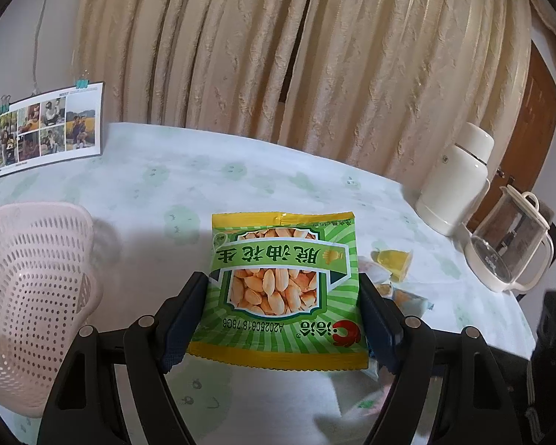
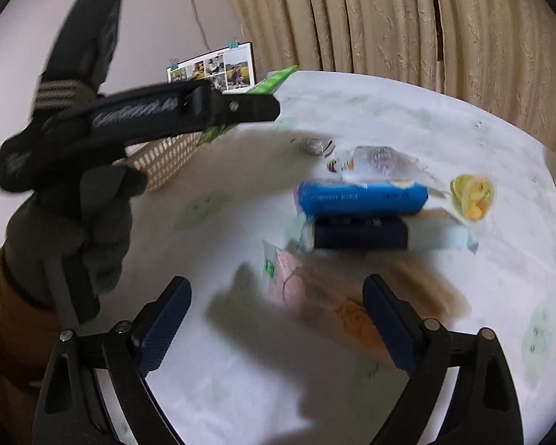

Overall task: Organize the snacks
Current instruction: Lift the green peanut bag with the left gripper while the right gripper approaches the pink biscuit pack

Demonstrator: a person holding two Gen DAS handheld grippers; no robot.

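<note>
Beige curtains [image 1: 278,55] hang behind the green-printed white tablecloth [image 1: 241,181].

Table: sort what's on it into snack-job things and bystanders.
Job: peanut bag in the left gripper, pink basket, blue pack, jelly cup, right gripper.
Bystanders: white flask, glass kettle, photo card.

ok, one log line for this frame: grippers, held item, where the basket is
left gripper: shut on peanut bag, lifted | right gripper: open, empty, over snack pile | basket: left of bag, on table
</note>
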